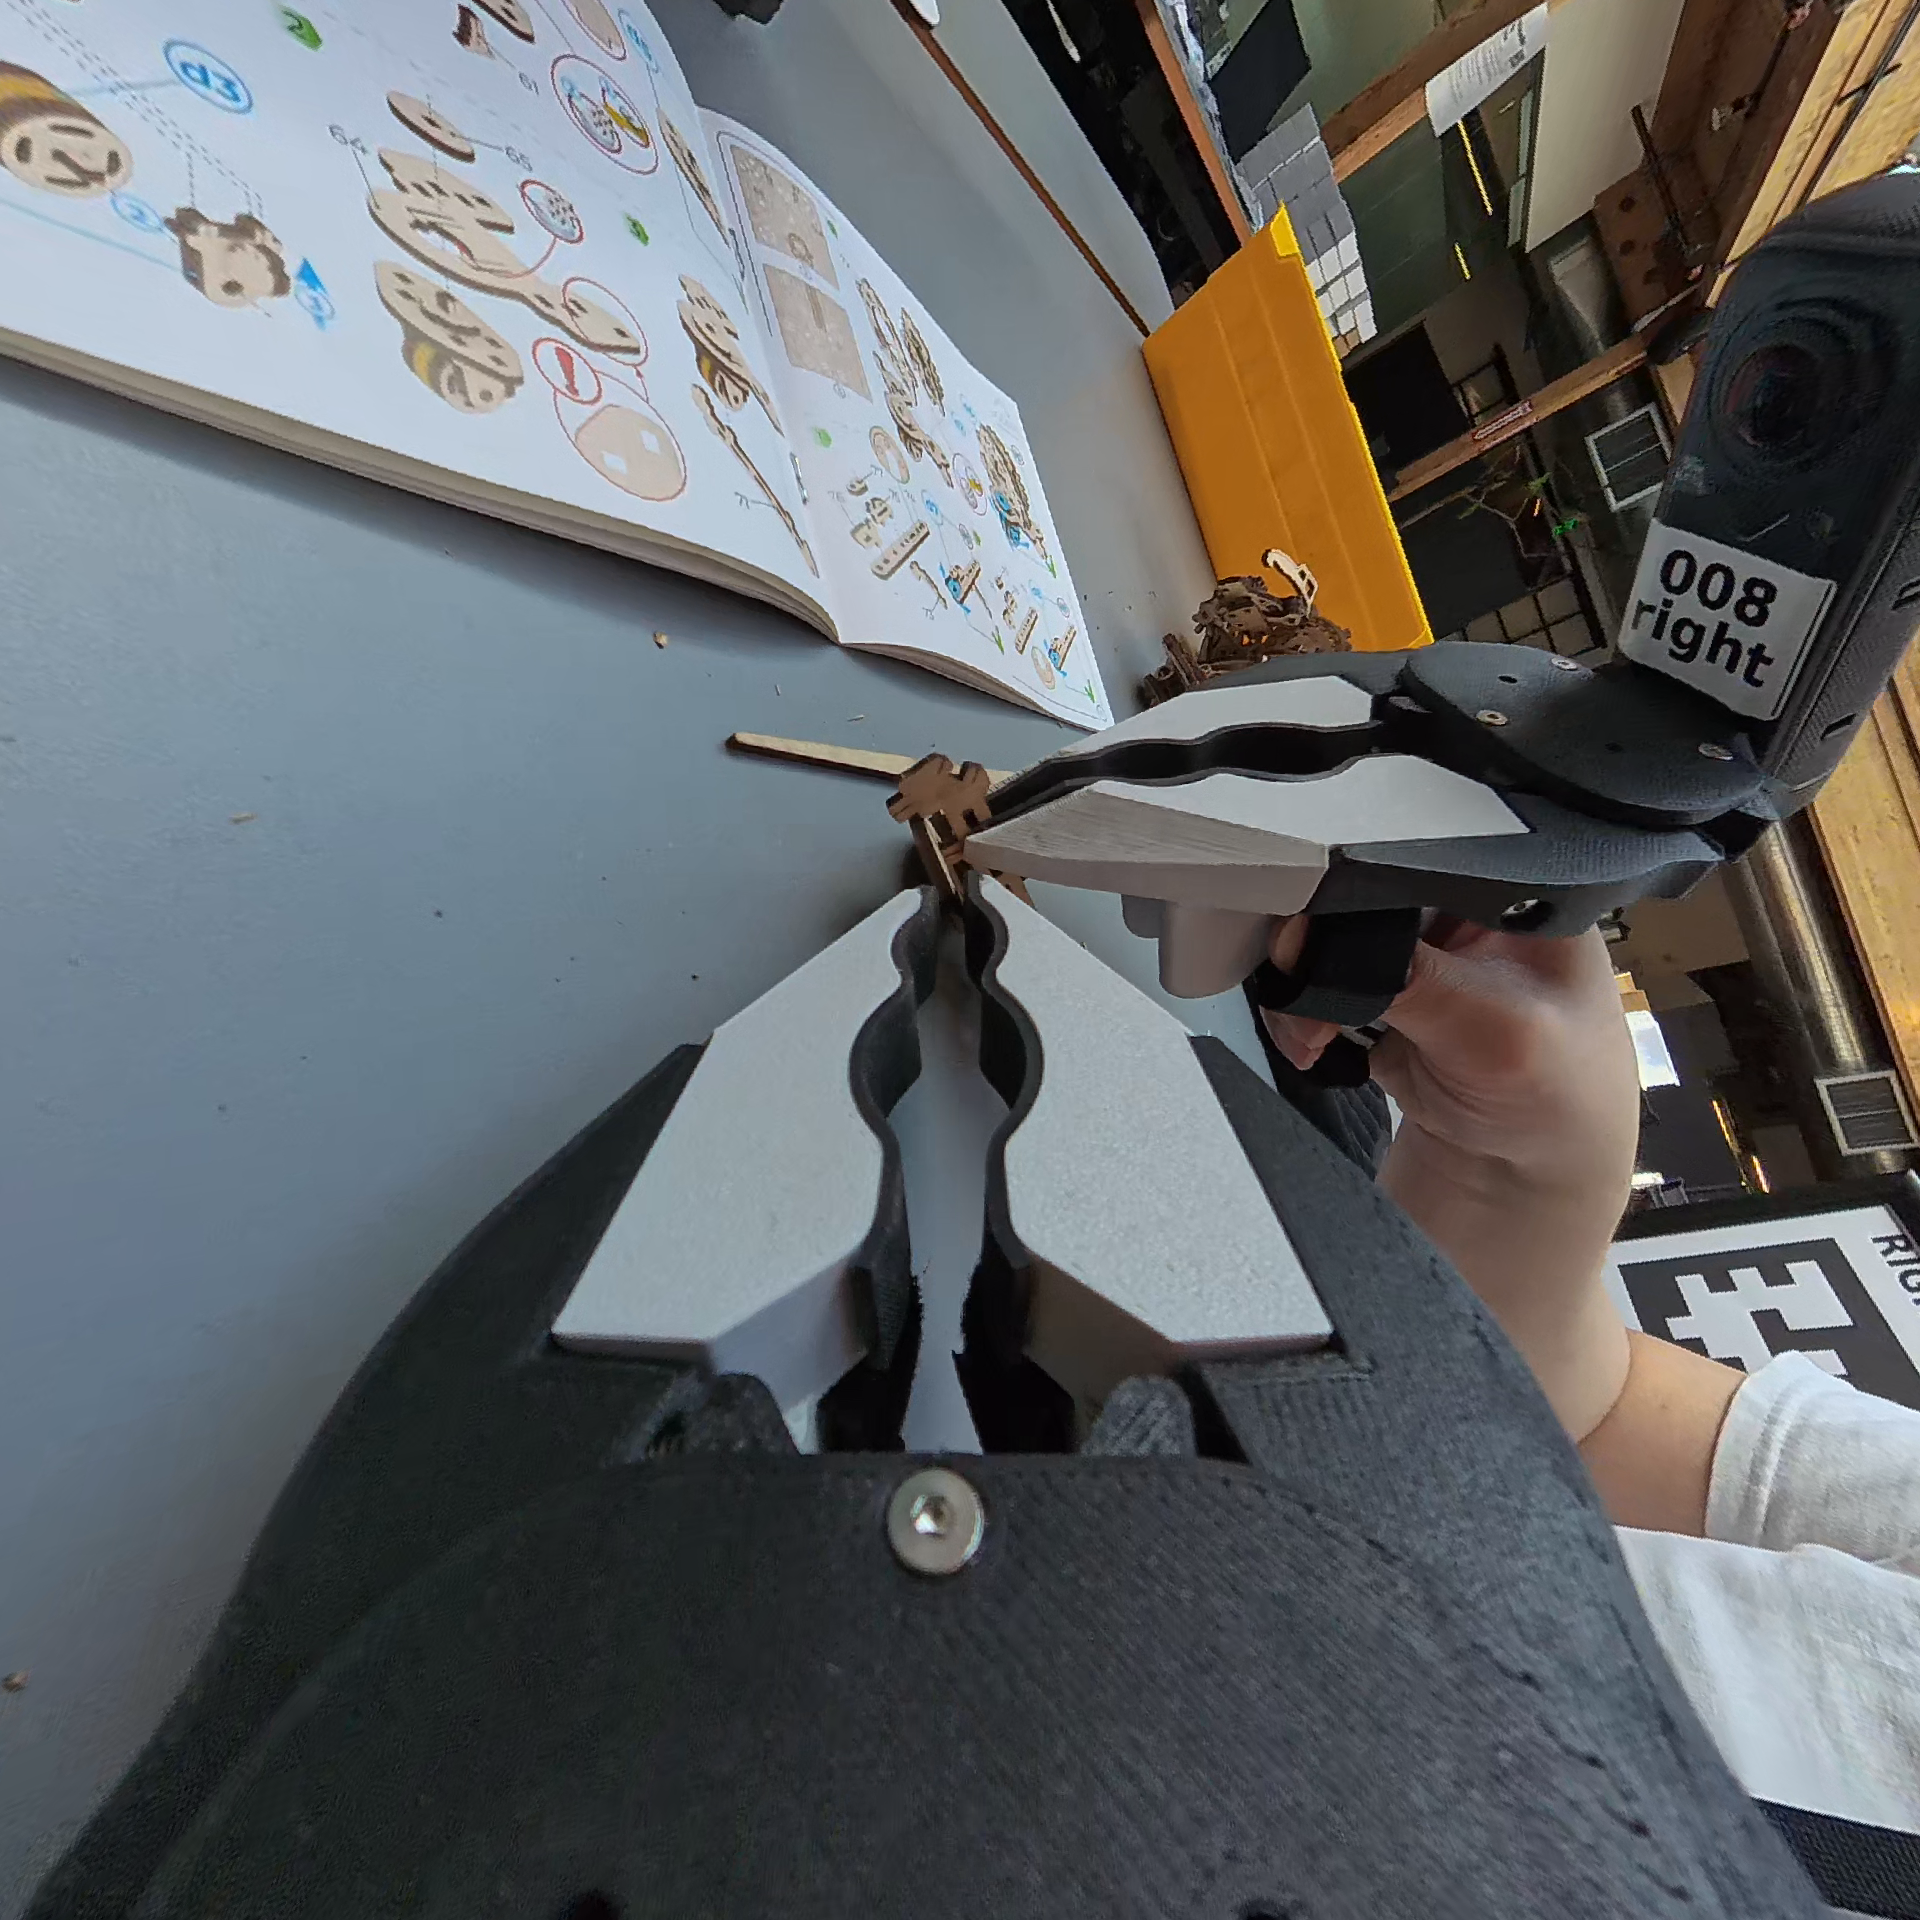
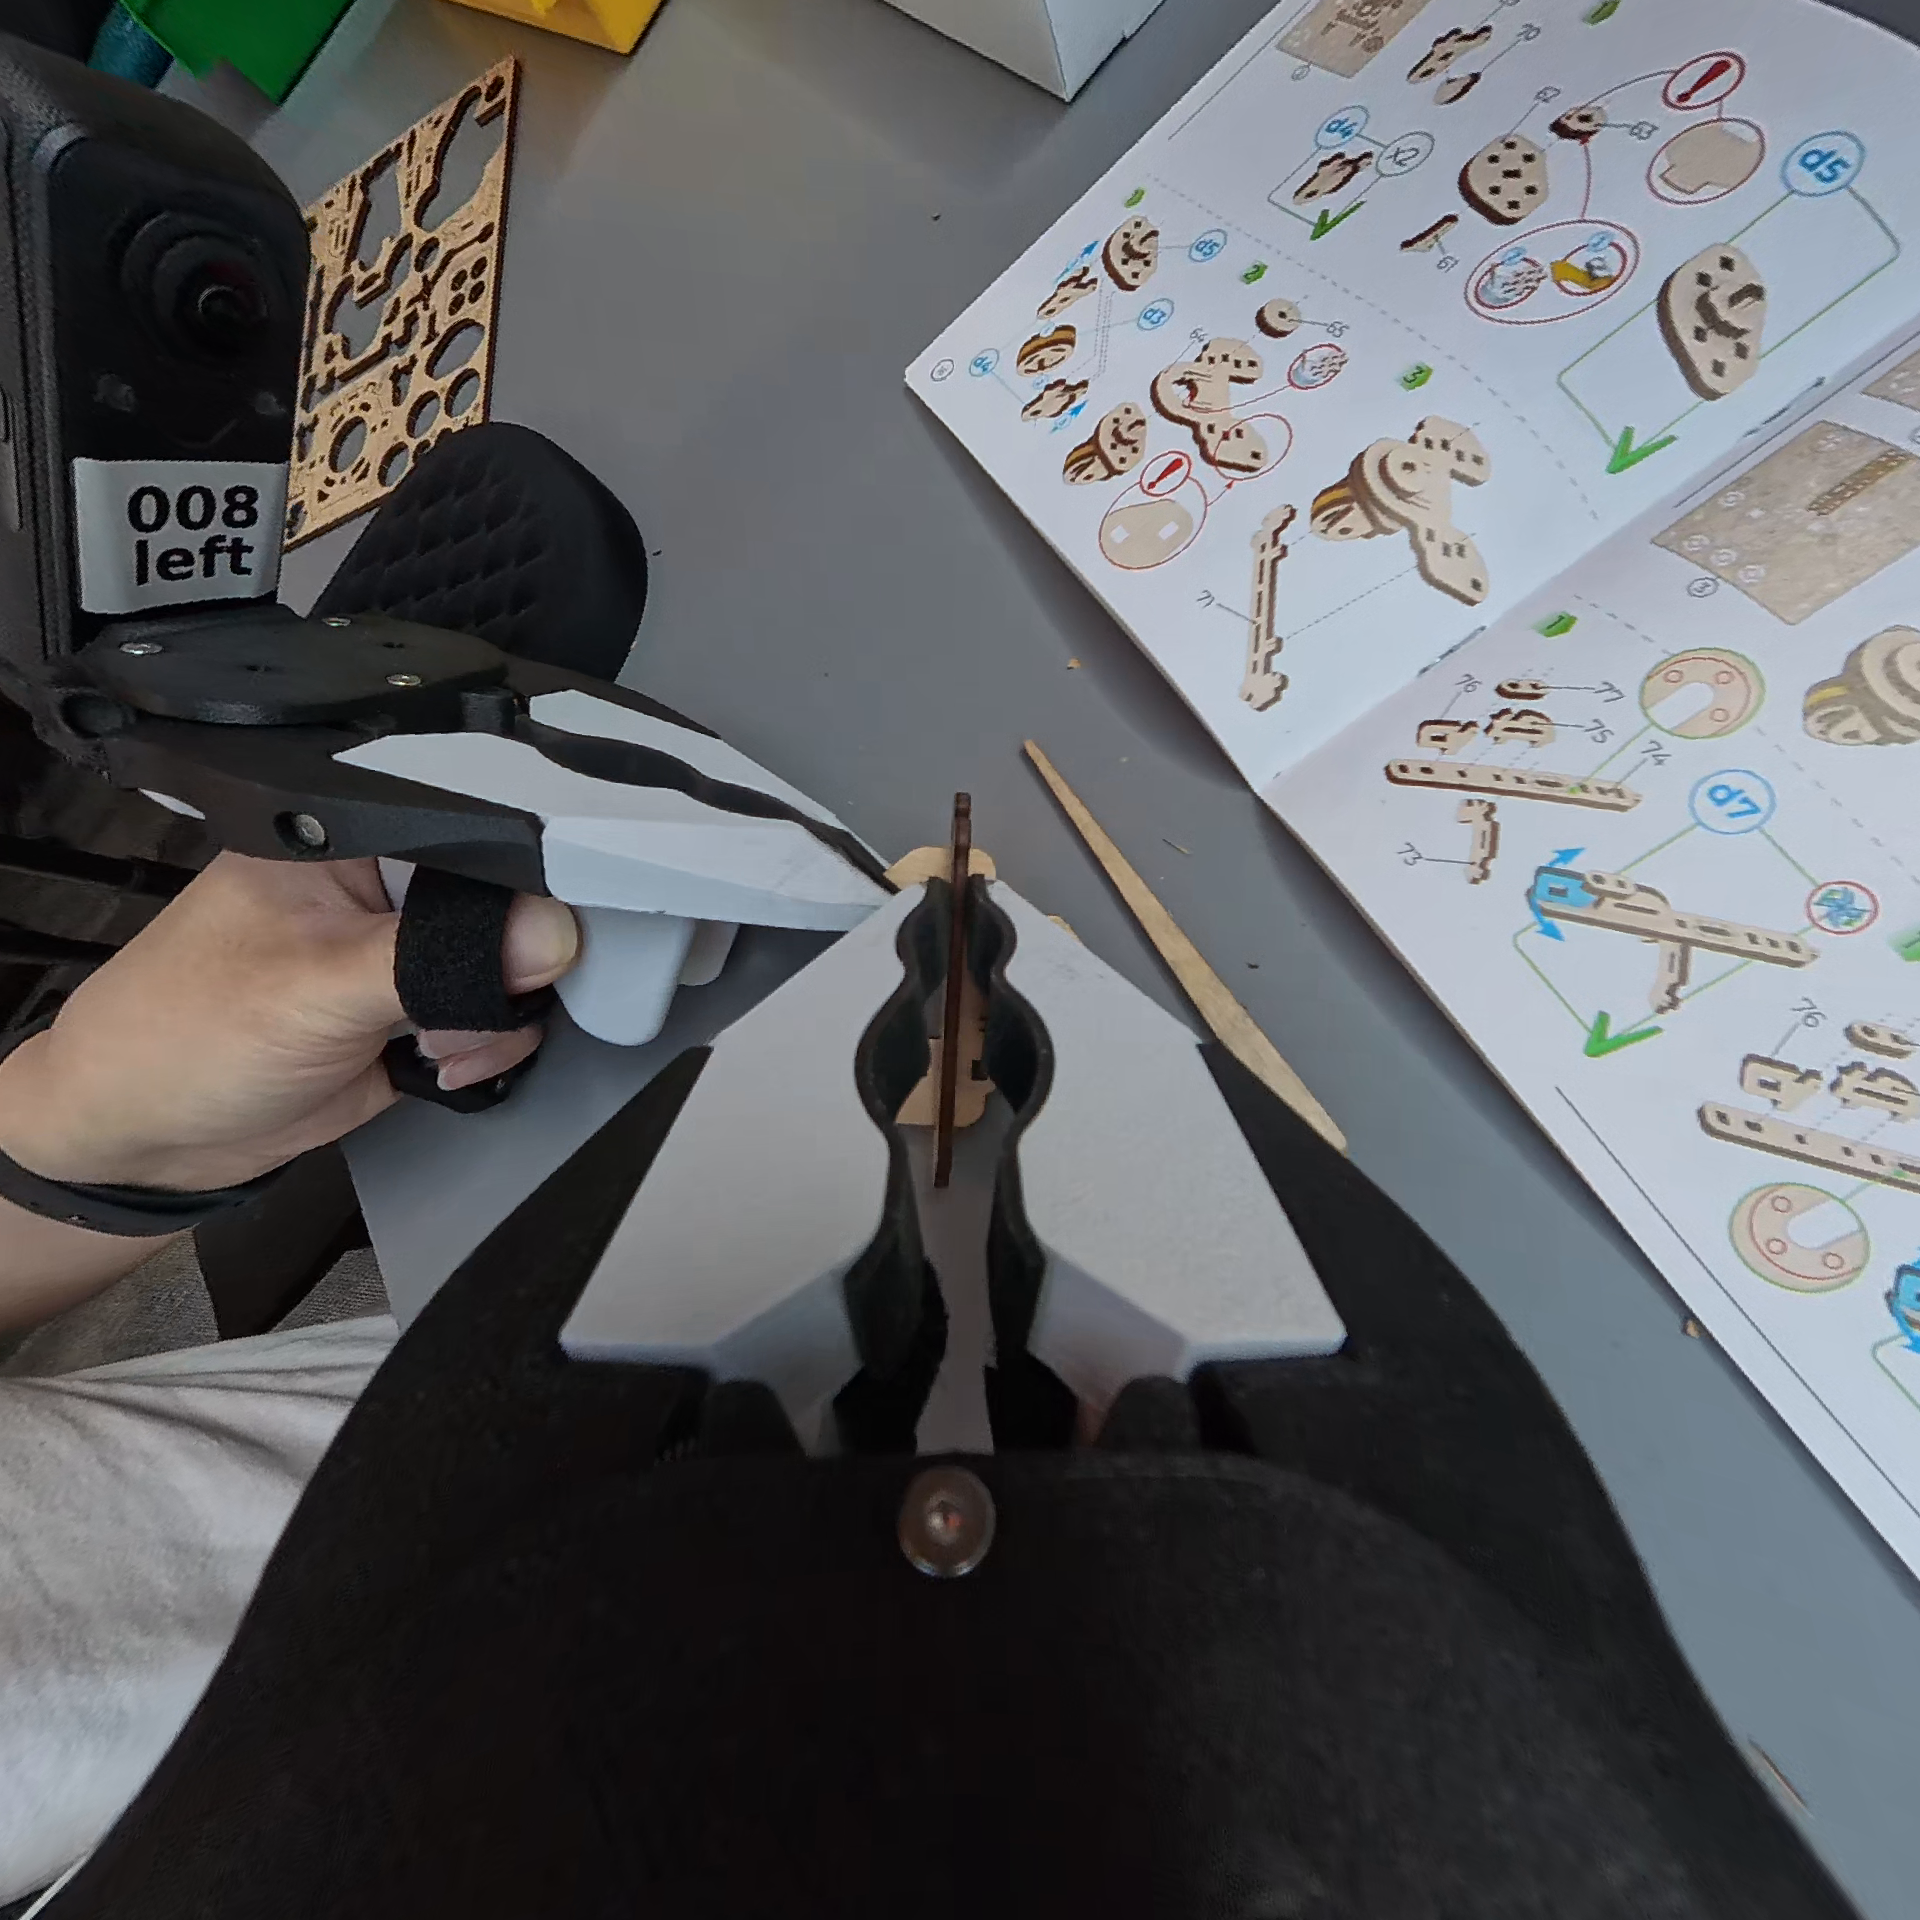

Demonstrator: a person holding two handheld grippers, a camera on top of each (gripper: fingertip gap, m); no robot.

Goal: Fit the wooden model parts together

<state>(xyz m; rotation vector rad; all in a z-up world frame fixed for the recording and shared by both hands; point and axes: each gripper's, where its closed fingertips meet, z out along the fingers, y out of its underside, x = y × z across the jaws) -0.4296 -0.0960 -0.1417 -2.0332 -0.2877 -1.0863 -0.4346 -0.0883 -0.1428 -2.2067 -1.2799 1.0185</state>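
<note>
Your right gripper [image 2: 951,914], at frame centre, pinches a thin wooden strip [image 2: 958,987] edge-on between nearly closed jaws. Your left gripper [image 1: 948,896] is clamped narrow on a small notched piece [image 1: 940,795], its tips touching the right's. Beyond on the table [image 2: 779,364], a stick [image 2: 1174,940] lies right, the manual [image 2: 1455,436] upper right, a punched sheet [image 2: 400,301] upper left.

Black textured left gripper [image 1: 948,894] and right gripper [image 2: 951,904] with pale grey wavy-edged fingers, silver screws, white sleeves.
</note>
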